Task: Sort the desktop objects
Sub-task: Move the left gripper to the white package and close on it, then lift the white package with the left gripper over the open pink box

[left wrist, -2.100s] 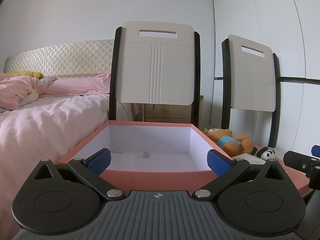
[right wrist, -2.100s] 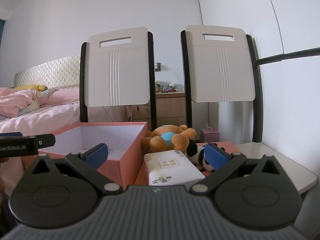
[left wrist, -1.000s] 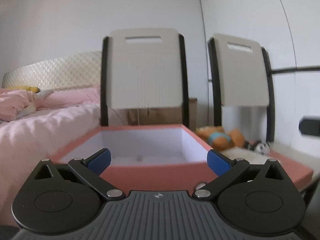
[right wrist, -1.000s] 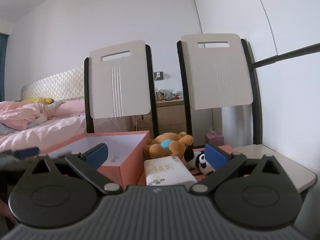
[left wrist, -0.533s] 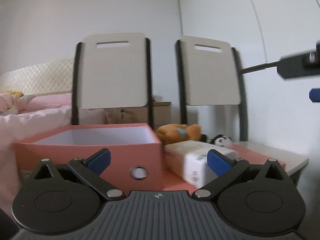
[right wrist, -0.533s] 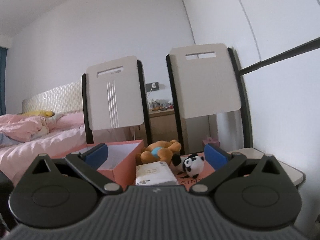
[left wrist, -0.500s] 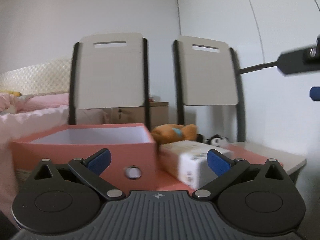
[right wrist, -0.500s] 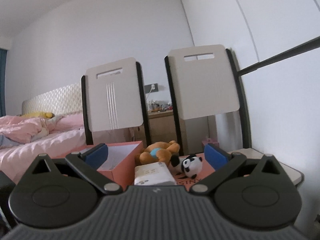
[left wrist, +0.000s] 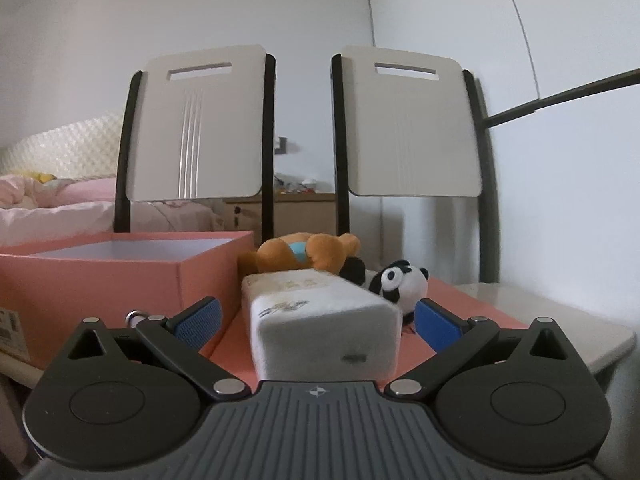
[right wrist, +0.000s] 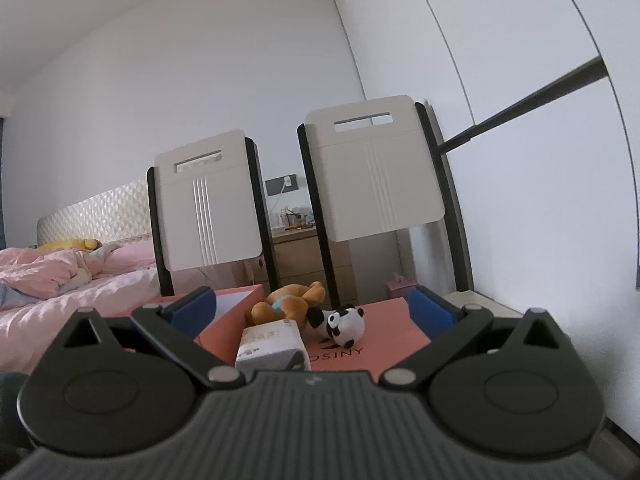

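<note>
White walls and two white chair backs (left wrist: 200, 128) fill the background of the left wrist view, with a pink-covered bed (left wrist: 52, 204) at the left edge. Closer in, the left claw (left wrist: 316, 322) is spread wide and holds nothing; a white tissue pack (left wrist: 324, 320) lies end-on between its blue pads (left wrist: 198, 318), apparently not touched by either. An open pink box (left wrist: 120, 276) stands just left of the pack, showing a metal grommet on its front wall, and an orange plush bear (left wrist: 308, 256) and a panda plush (left wrist: 396, 284) lie behind the pack on a pink lid (left wrist: 472, 308) over the pale tabletop (left wrist: 560, 316). From the right wrist, set higher and farther back, the right claw (right wrist: 312, 312) is likewise wide open and empty, the lid's printed lettering shows, and a wall socket (right wrist: 282, 184) and wooden nightstand (right wrist: 304, 256) appear between the chairs.
</note>
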